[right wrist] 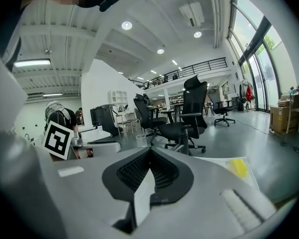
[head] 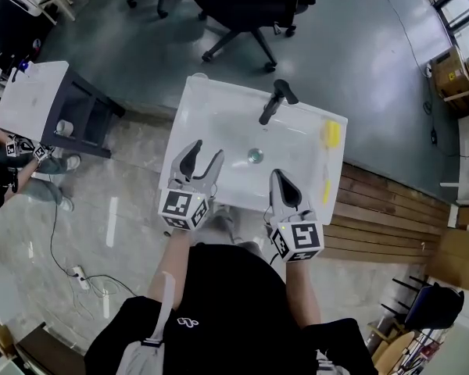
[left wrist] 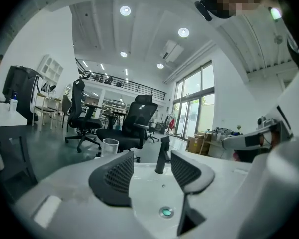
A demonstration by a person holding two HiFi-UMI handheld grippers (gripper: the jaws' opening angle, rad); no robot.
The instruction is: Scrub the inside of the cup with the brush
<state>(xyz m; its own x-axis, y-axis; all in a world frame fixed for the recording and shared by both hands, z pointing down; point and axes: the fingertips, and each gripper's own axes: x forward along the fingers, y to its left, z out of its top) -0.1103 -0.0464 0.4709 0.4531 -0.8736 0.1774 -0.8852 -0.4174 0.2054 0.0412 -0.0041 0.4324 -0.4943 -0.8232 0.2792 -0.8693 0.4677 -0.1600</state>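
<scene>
Cup [left wrist: 110,146] at the sink's far left corner, brush [head: 331,135] on the right rim

Clear and upright, the cup stands on the white sink [head: 219,108] at its far left corner, left of the black faucet [head: 275,102]. The brush lies along the sink's right rim, its yellow end farthest from the person. Neither gripper touches either one. The left gripper [head: 208,148] hovers over the near left edge of the basin with its jaws apart and nothing between them. The right gripper [head: 279,175] hangs over the near right edge, jaws closed together and empty. The drain [head: 255,156] shows between the two grippers. Black office chairs [head: 242,6] stand on the floor beyond the sink.
</scene>
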